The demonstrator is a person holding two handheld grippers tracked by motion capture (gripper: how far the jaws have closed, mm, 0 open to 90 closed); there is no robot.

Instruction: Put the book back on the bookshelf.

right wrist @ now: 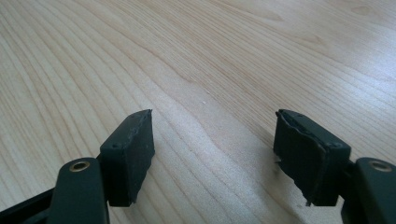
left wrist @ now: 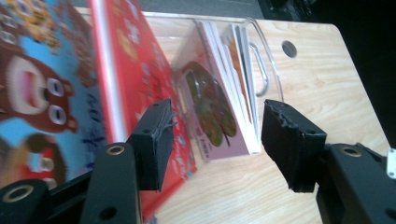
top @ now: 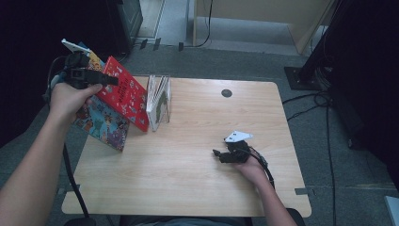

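The right gripper (top: 217,154) lies low on the wooden table (top: 197,188), held in the person's right hand (top: 251,170) near the table's near right part. In the right gripper view its jaws stand wide apart with bare wood grain between them and beyond them; nothing is between the pads, and no object lies close ahead of it.

The left gripper (left wrist: 215,140) is held up at the table's far left corner by the left hand (top: 68,100). Its jaws are spread and grip nothing. Just beside its left jaw, and reaching forward past it, leans the red book (left wrist: 140,88), tilted so that its top edge falls away from the gripper's open gap. Behind the red book, further to the gripper's left, stands a blue picture book (left wrist: 37,93) with cartoon bears on its cover; in the high view the two books (top: 124,94) (top: 106,125) lean together at the table's left edge, the blue one hanging partly over it.

Ahead of the gap between the left jaws stands a clear plastic holder (left wrist: 261,70) with a handle, and in it several thin books (left wrist: 224,107) stand on edge, leaning a little. Beyond the holder, further along the table, is a round cable hole (left wrist: 289,48) in the wood.
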